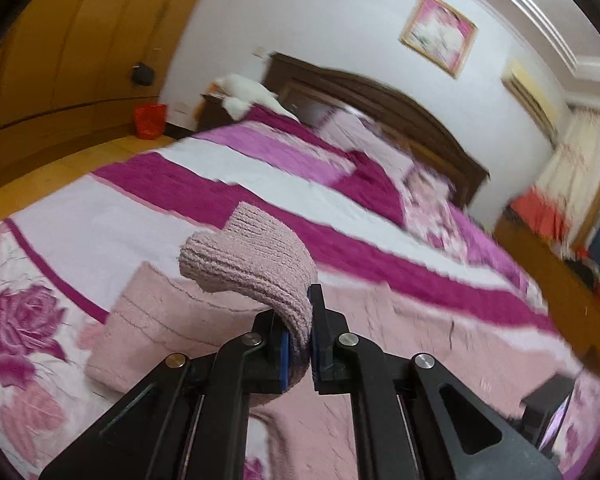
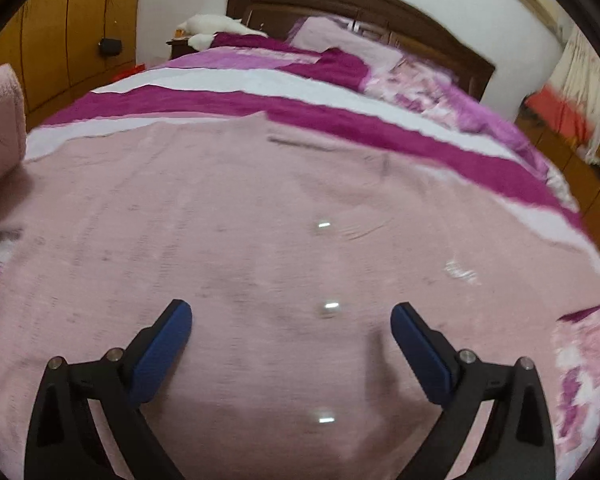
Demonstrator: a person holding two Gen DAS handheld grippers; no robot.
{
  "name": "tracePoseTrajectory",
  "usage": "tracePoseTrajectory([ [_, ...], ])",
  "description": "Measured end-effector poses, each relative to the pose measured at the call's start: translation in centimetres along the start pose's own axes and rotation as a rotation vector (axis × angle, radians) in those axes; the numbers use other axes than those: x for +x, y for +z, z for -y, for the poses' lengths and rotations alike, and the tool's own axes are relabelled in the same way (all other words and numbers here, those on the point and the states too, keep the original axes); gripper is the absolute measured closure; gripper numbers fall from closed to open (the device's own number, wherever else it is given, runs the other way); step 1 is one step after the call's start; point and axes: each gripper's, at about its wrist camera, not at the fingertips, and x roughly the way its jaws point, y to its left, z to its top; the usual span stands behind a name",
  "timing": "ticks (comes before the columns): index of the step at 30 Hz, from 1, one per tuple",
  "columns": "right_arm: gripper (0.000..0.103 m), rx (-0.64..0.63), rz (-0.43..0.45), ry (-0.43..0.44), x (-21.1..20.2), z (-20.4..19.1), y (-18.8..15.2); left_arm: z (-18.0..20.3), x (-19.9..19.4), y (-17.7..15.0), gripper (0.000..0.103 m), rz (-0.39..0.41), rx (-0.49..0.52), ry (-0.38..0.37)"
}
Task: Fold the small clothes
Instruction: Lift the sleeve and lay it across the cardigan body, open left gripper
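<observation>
On the striped floral bedspread [image 2: 228, 80] lies a pink cardigan [image 2: 260, 220]; wooden wardrobes [image 1: 60, 40] behind.

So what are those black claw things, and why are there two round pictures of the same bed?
The claws are grippers: pinching tools a person holds, one in each hand. Each has a small camera looking out along its fingers, which makes the pictures round and bendy. One picture is from the left gripper. It is shut on the ribbed cuff of a pink knitted sweater, lifting it. The other is from the right gripper, open and holding nothing, above the same sweater spread flat with its shiny buttons. Everything lies on a bed with a purple, white and flowery bedspread.
</observation>
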Motion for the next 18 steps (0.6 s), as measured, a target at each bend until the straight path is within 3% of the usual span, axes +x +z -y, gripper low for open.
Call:
tracePoseTrajectory([
  [8, 0.002, 0.138, -0.076, 0.093, 2.6, 2.8, -0.2, 4.5, 5.9, -5.3, 0.103, -0.246, 0.145, -0.018],
  [14, 0.000, 0.162, -0.108, 0.126, 3.9, 3.2, -0.6, 5.4, 7.3, -7.7, 0.103, -0.325, 0.192, -0.018],
  [18, 0.000, 0.197, -0.117, 0.170, 4.5, 3.8, -0.8, 5.2, 7.8, -7.9, 0.103, -0.357, 0.165, -0.042],
])
